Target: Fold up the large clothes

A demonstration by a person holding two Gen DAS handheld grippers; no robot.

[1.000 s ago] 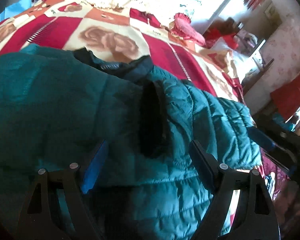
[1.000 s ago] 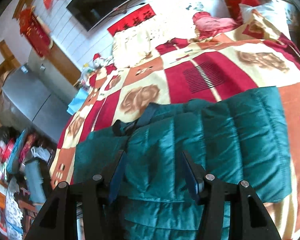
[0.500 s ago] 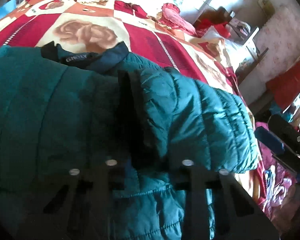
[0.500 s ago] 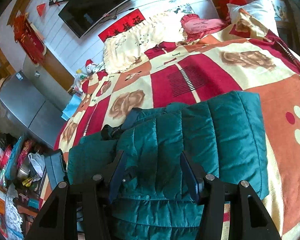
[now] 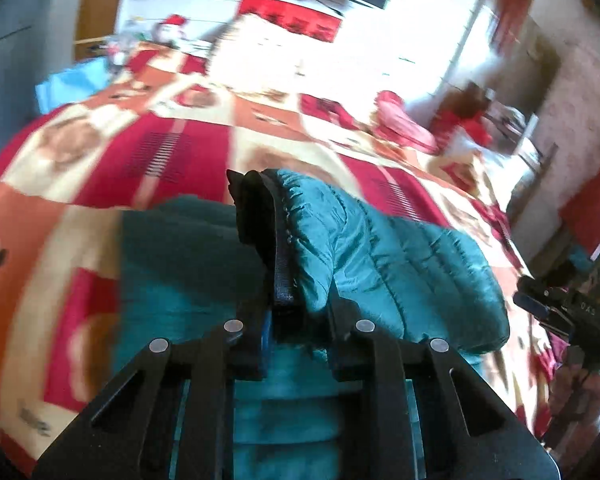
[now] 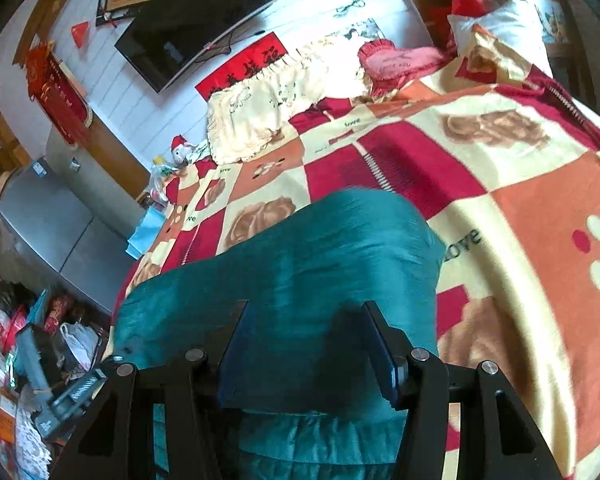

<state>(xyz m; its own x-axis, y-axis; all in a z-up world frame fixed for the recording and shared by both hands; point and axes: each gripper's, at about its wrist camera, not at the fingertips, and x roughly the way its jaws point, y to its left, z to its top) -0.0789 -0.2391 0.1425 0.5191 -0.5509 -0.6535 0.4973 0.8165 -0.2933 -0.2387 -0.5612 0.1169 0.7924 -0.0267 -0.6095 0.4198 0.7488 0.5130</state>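
The teal jacket (image 5: 400, 264) is lying on the patchwork blanket (image 5: 140, 168) that is covering the bed, and a bunched part of it is rising up between the fingers of the left gripper (image 5: 296, 312). Those jaws are closing and are already pressing on that fold, which is showing a dark lining and a stitched edge (the left view is blurred, so finer detail is hard to make out). The rest of the jacket is spreading out below and to both sides of the fold.

In the right view the jacket (image 6: 300, 264) is filling the near middle of the blanket (image 6: 520, 208), its padded surface smeared by blur. The right gripper (image 6: 304, 344) is hanging over it with its jaws standing apart, the blue pads on either side of a stretch of teal fabric; whether they are touching it I cannot tell.

A cream pillow (image 6: 268, 112) and a pink heart cushion (image 6: 392, 60) are sitting at the far end of the bed, below a dark TV (image 6: 196, 20) on the wall.
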